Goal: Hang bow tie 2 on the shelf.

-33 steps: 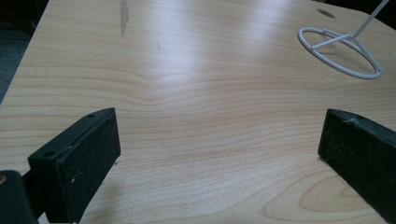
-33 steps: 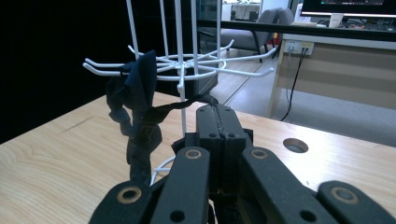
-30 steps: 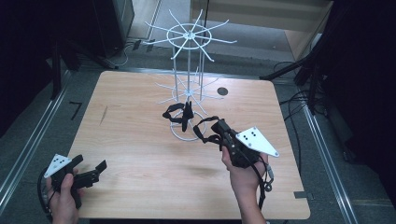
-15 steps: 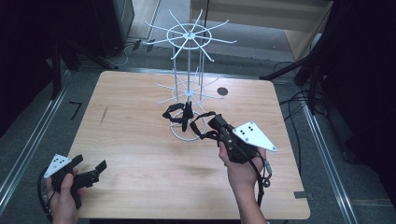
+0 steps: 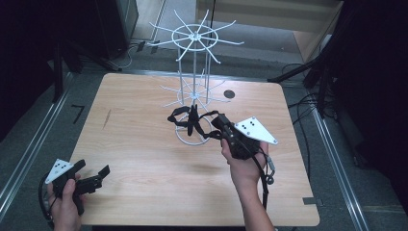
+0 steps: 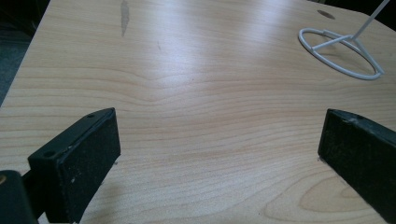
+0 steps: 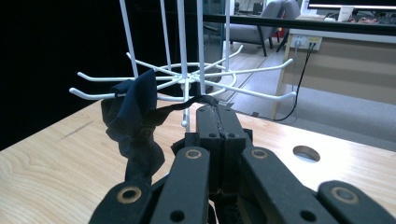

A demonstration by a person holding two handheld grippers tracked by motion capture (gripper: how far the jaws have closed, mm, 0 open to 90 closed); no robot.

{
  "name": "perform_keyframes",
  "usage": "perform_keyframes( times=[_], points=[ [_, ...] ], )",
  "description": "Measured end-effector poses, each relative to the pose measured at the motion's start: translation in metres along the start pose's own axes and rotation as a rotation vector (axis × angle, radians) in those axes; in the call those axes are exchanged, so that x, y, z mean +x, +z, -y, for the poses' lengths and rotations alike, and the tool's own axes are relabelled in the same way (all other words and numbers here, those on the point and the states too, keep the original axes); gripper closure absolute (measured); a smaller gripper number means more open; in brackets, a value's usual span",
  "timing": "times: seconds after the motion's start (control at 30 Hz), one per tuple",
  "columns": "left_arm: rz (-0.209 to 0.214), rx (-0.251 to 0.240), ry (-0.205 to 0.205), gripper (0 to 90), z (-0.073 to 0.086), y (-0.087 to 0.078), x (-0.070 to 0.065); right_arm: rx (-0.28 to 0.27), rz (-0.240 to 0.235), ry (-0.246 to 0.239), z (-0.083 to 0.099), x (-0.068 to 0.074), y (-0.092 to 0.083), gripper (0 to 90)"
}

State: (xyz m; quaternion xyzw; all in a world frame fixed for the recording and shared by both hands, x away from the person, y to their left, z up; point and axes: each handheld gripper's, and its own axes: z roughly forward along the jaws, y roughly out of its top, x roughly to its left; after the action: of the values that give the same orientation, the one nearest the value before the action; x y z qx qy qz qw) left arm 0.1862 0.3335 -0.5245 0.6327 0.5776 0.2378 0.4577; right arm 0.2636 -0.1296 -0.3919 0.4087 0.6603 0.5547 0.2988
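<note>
- Two grippers on a wooden table, with a white wire rack standing toward the far middle.
- The rack has hooked prongs sticking out all around at two levels, and the lower ring of prongs crowds right over the spot where the right gripper is working.
- There's a round hole in the table just past the rack's ring base.
- A black strappy cloth hangs off a low prong by the rack's pole.
- The right gripper is clamped tight on one thin strap of that cloth, pulled across to its tips; the bulk dangles just beside them.
- The left gripper sits at the near left corner, jaws spread wide with nothing between them, well apart from the cloth.
</note>
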Motion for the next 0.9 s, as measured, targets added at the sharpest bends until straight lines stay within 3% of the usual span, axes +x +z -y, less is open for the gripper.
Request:
perform_keyframes(
  times=[0.43,0.6,0.9],
  points=[
    [0.003,-0.001,-0.002,0.0,0.000,0.000,0.000,0.029,0.001,0.009,-0.007,-0.003,0.023,90.0],
    [0.002,-0.001,-0.003,0.0,0.000,0.000,0.001,0.043,-0.006,0.003,-0.002,-0.001,0.030,90.0],
    [0.002,-0.002,-0.004,0.0,0.000,0.000,0.000,0.052,-0.016,0.036,0.006,-0.004,0.038,90.0]
  ],
)
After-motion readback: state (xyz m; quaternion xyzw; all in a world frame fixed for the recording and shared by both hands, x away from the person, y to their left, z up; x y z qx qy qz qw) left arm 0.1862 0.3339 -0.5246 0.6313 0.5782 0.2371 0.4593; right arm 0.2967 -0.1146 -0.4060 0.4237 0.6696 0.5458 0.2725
